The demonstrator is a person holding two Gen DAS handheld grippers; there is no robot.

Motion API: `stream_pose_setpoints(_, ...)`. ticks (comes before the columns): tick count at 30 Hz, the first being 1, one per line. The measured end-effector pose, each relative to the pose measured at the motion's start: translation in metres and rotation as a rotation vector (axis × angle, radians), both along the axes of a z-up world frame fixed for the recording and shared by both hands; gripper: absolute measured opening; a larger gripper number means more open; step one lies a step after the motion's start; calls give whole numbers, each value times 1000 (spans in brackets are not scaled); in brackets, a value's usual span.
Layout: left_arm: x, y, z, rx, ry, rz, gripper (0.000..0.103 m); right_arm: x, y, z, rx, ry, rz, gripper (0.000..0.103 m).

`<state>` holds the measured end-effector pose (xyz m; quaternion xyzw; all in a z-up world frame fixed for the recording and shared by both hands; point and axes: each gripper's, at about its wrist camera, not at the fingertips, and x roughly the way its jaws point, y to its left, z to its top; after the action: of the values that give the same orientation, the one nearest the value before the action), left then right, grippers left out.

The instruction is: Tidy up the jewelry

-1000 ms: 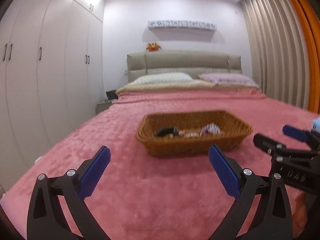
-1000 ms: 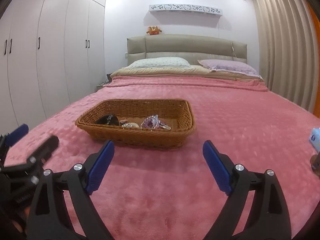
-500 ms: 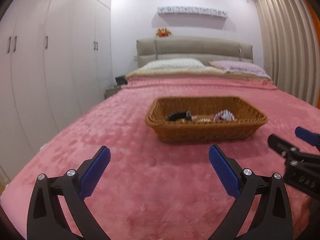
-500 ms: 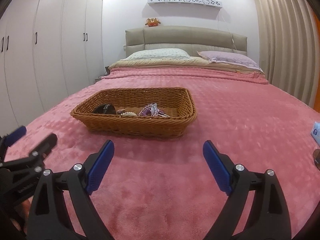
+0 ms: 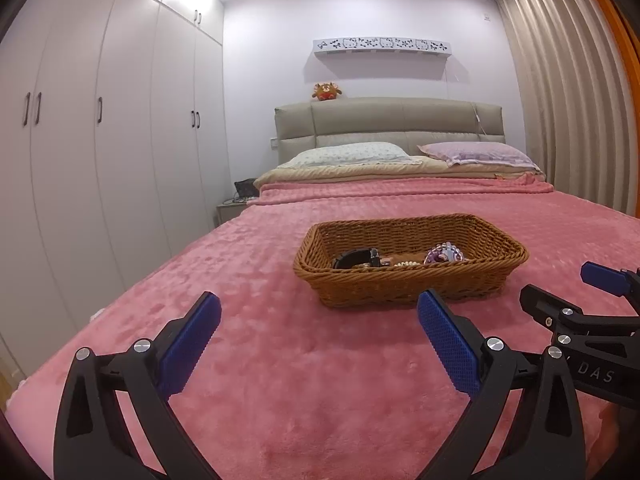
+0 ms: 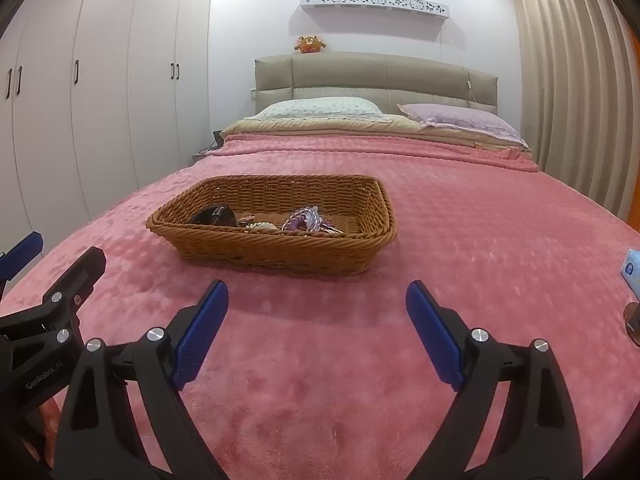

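A brown wicker basket [image 5: 400, 280] sits on the pink bedspread; it also shows in the right wrist view [image 6: 272, 248]. Inside lie a black band [image 5: 356, 258], a pale bead string [image 5: 404, 264] and a purple sparkly piece [image 5: 442, 255]; the same black band [image 6: 214, 215] and purple piece [image 6: 306, 218] show in the right wrist view. My left gripper [image 5: 318, 338] is open and empty, short of the basket. My right gripper [image 6: 316, 326] is open and empty, also short of it. Each gripper shows in the other's view: the right [image 5: 568, 292] and the left [image 6: 60, 252].
The pink bedspread [image 6: 480, 240] spreads all round the basket. A small blue-and-white box [image 6: 632, 270] and a brown object [image 6: 634, 318] lie at the far right. Pillows [image 5: 352, 154] and a headboard stand behind. White wardrobes [image 5: 100, 140] line the left; curtains [image 5: 560, 100] hang right.
Both views have tilted up and down slightly; the basket sits a little nearer in the right wrist view. Both grippers stay open and empty.
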<state>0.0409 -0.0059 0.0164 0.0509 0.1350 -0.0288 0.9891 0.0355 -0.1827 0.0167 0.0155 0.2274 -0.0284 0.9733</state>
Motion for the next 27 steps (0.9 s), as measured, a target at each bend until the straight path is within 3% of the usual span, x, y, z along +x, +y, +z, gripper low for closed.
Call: stream_pose_setpoints(27,6,-4,-3,4,21,-7,96,3,0,-2,0,16,2,89)
